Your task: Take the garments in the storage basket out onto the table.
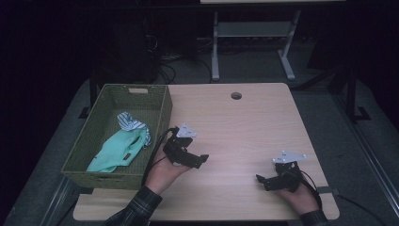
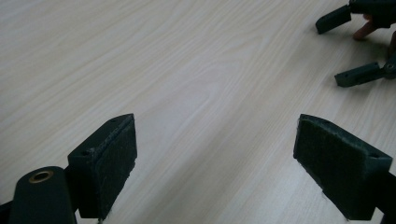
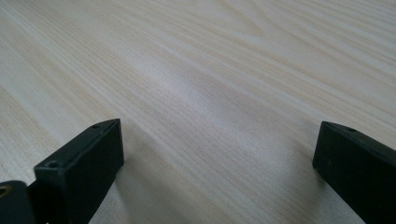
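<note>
Green basket (image 1: 162,106) holds mint garment (image 1: 117,150) and striped cloth (image 1: 131,123).

Mint garment (image 1: 115,150) and striped cloth (image 1: 131,123) crumpled in basket (image 1: 160,120)

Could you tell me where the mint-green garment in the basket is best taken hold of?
Judging by its pose, grip the mint-green garment at its bunched upper folds, coming from above with the left claw, since the woven basket walls block any sideways approach.
</note>
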A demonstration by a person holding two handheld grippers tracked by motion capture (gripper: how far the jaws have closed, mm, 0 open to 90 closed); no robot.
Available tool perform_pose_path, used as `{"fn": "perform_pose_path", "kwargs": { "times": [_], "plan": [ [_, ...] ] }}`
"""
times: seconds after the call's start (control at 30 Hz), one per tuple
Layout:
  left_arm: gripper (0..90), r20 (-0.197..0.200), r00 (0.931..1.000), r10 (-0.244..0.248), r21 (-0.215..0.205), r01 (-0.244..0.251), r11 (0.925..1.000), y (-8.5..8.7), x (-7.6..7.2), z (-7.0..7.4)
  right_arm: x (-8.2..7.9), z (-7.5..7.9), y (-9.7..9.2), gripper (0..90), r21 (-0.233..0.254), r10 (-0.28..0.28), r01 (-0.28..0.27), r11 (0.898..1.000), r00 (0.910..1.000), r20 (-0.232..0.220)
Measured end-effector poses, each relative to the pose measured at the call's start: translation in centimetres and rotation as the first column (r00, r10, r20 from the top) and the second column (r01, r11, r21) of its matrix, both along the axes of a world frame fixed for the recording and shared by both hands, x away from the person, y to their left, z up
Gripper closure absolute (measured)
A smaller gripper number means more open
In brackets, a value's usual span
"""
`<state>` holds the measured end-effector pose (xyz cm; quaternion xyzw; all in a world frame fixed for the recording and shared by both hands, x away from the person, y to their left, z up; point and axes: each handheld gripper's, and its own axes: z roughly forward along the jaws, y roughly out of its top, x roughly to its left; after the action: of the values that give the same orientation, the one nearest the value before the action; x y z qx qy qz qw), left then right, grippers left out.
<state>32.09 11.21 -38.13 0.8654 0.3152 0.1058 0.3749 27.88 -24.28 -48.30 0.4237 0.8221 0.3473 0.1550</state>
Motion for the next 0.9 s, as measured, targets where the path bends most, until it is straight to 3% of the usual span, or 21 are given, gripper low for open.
{"fn": "perform_pose_path", "kwargs": {
  "times": [0.3,0.9],
  "plan": [
    [13.3,-0.005,0.9997,-0.023,-0.023,0.023,0.9995,0.6,0.5,1.7,0.0,0.0,0.0,1.4,0.0,0.001,-0.001,1.0,1.0,0.001],
    [13.9,-0.012,0.9964,-0.084,-0.006,0.084,0.9964,1.6,1.4,4.0,0.0,0.0,0.0,1.4,-0.001,-0.004,0.004,1.0,1.0,0.002]
  ]
}}
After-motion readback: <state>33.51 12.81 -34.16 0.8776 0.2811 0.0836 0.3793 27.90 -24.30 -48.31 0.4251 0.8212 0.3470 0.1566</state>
